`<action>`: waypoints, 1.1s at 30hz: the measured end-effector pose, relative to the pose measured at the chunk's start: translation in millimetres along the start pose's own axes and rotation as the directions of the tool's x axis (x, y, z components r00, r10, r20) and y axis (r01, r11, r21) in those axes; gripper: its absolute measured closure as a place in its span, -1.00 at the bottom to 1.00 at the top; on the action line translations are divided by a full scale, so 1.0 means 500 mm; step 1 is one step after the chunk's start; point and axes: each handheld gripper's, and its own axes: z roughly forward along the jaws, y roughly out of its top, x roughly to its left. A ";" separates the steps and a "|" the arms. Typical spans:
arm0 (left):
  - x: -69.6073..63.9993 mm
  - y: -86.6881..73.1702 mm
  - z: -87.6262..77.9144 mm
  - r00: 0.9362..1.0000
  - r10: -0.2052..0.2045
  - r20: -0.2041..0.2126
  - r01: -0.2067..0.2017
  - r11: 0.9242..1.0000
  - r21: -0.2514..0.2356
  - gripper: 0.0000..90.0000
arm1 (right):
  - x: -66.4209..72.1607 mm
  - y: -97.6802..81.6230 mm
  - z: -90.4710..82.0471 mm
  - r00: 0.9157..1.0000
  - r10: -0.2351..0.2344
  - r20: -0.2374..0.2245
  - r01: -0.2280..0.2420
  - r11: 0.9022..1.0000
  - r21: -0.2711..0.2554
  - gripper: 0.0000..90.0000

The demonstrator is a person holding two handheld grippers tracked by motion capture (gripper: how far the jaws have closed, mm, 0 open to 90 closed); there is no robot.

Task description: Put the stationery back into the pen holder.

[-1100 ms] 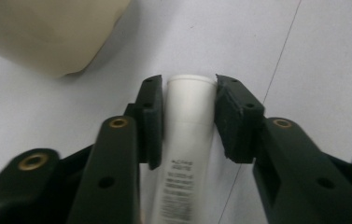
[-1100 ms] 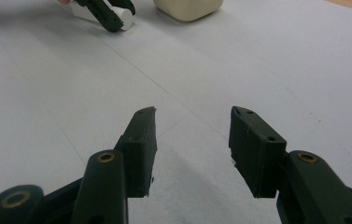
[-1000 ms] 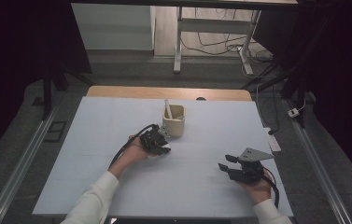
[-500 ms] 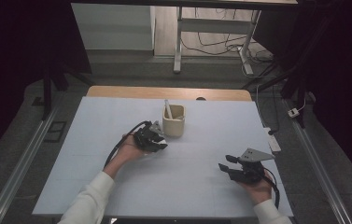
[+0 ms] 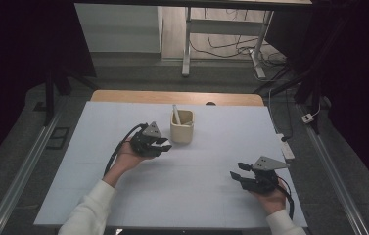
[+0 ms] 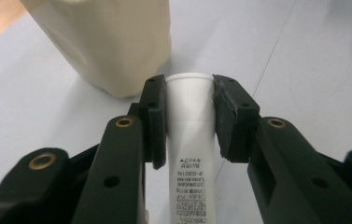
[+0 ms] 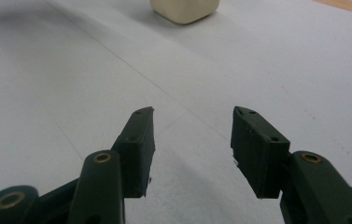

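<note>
The tube (image 6: 190, 140) sits just before the cup (image 5: 182, 127) (left tongs (image 5: 162, 144) side).

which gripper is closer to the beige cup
Left. The left gripper, holding a white tube, is right beside the beige cup. The right gripper sits far off toward the table's near right, jaws open and empty.

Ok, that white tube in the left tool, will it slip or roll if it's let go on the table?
The white tube looks round and smooth, so it would probably roll once laid on the table. The left tool pinches it near the cap end, so it may pivot. It seems rigid and light. The cream cup looks tall and could tip if bumped.
</note>
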 end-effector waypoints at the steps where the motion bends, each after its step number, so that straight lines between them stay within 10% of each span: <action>1: 0.000 0.001 -0.004 1.000 -0.004 -0.001 0.004 1.000 -0.012 0.46 | -0.001 -0.001 0.000 1.000 0.002 -0.004 -0.002 1.000 -0.002 0.08; 33: 0.000 0.047 -0.046 0.996 -0.085 -0.032 0.075 0.969 -0.236 0.46 | -0.008 -0.013 -0.004 1.000 0.007 0.019 -0.006 1.000 -0.008 0.01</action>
